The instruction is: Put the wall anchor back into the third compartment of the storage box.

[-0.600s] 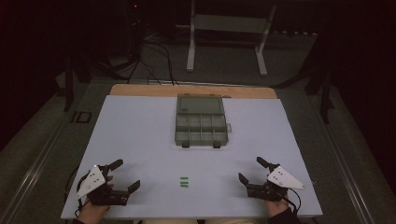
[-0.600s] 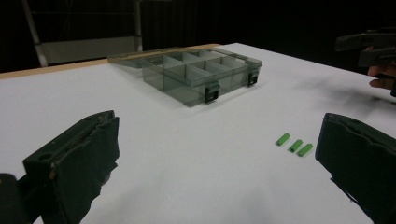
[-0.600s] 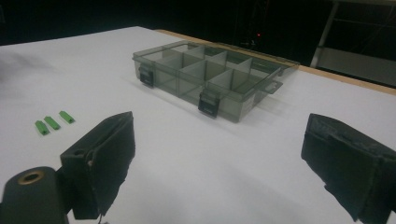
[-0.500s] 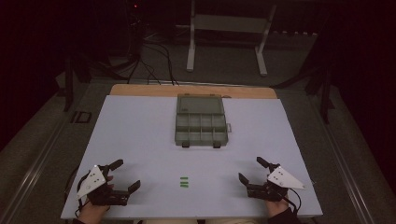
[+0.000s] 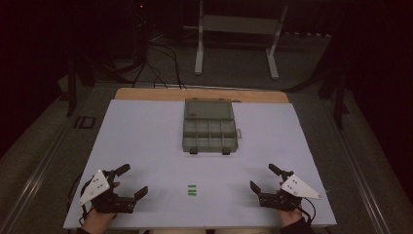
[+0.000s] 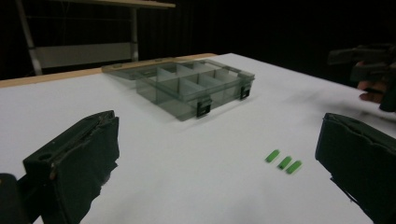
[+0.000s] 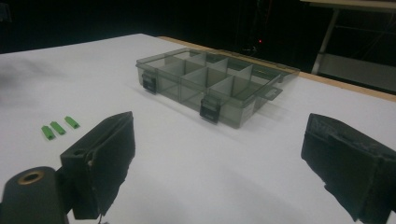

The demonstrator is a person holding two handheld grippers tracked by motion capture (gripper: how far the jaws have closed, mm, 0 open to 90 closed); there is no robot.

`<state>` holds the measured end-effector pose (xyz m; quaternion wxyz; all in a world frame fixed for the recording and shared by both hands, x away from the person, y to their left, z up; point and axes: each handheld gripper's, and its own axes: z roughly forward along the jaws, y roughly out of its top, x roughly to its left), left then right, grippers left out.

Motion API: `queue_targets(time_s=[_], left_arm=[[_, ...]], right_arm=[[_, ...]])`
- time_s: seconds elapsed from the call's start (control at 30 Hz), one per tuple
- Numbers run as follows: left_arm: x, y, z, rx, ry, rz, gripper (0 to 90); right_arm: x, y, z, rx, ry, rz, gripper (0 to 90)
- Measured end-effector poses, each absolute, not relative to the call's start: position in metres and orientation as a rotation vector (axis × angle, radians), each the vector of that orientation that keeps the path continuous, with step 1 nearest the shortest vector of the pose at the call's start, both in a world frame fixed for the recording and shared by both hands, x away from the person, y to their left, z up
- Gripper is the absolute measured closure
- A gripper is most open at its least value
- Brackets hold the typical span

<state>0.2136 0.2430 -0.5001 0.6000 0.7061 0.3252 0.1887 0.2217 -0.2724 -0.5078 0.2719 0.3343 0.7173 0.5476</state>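
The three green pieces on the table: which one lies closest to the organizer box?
The top green piece in the high view, the one on the box's side of the row. The other two lie behind it, toward the person's edge of the table.

Green pieces (image 6: pixel 283 162) between open claw (image 6: pixel 217 163)

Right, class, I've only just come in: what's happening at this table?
A person sits at a white table with a two-jaw gripper in each hand. The left gripper and the right gripper both rest near the table's front edge, jaws open and empty. Between them lie three small green pieces, side by side and untouched. Farther back stands an open, grey compartment box, its lid folded back; its compartments look empty.
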Motion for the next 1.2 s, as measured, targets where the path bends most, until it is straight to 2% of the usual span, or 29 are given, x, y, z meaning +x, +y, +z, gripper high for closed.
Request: queue_targets(time_s=[0.23,0.4,0.8,1.2], left_arm=[[0.221,0.231,-0.478,1.638,0.761,0.385,0.0],[0.234,0.212,-0.459,1.709,0.711,0.327,0.0],[0.259,0.169,-0.459,1.831,0.657,0.224,0.0],[0.277,0.148,-0.467,1.890,0.630,0.164,13.5]], right_arm=[[0.223,-0.272,-0.506,0.901,1.925,1.486,9.8],[0.222,-0.273,-0.505,0.914,1.921,1.489,9.8],[0.222,-0.272,-0.505,0.907,1.935,1.501,9.8],[0.222,-0.271,-0.505,0.903,1.942,1.500,9.8]])
